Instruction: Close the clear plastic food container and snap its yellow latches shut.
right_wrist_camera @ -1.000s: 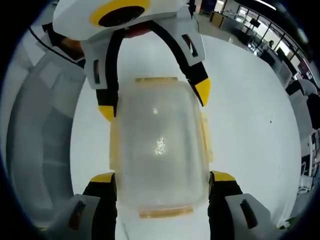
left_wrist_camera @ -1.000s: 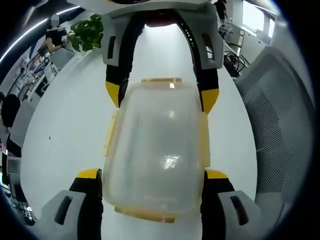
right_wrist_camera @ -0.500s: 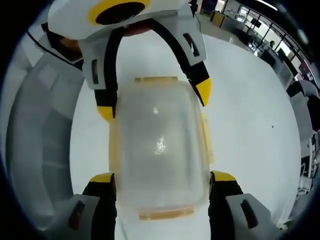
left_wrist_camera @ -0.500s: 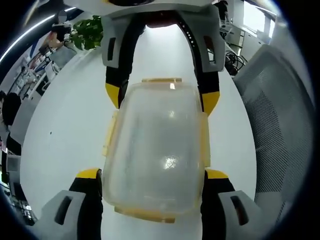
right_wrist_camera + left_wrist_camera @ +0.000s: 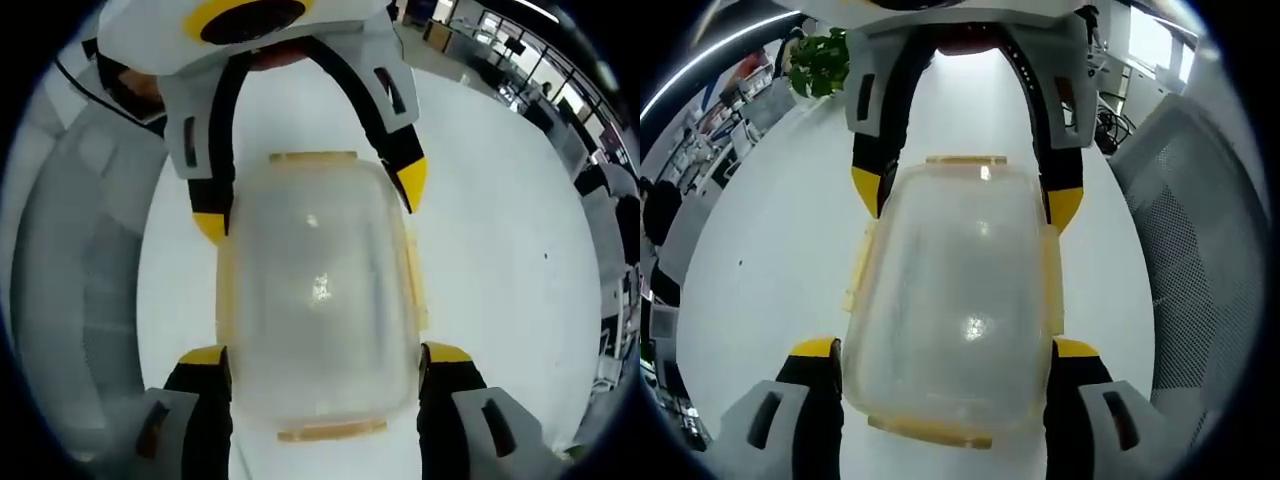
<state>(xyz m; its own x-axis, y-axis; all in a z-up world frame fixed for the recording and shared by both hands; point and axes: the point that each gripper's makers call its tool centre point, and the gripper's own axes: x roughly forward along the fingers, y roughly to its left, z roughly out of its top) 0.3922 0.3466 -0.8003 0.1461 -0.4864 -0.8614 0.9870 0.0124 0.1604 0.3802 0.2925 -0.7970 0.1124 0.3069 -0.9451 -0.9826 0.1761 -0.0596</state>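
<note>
Two grippers, one container (image 5: 950, 300), and it sits squarely between them on the white table (image 5: 770, 250). In the left gripper view, the left gripper (image 5: 945, 365) has its yellow-tipped jaws spread wide, one at each near corner of the box at 7 and 5 o'clock, flanking it rather than clamping it. The right gripper (image 5: 965, 200) faces it from 12 o'clock, jaws also parted, tips against the far corners.

Flip to the right gripper view and it is the mirror: the container (image 5: 315, 290) runs from 6 to 12 o'clock along the right gripper's (image 5: 318, 365) own line, with the left gripper (image 5: 305, 195) opposite. So the long axis lies straight from one gripper to the other, and each gripper stands at a short end, equally near.

The lid looks seated on the box. Yellow latches (image 5: 853, 270) show on both long sides at 9 and 3 o'clock, and one at each short end (image 5: 965, 160). Through the fisheye it is hard to say whether any are snapped; the side ones appear to flare outward, so I would judge them still unlatched. Those sit crosswise to both grippers.
</note>
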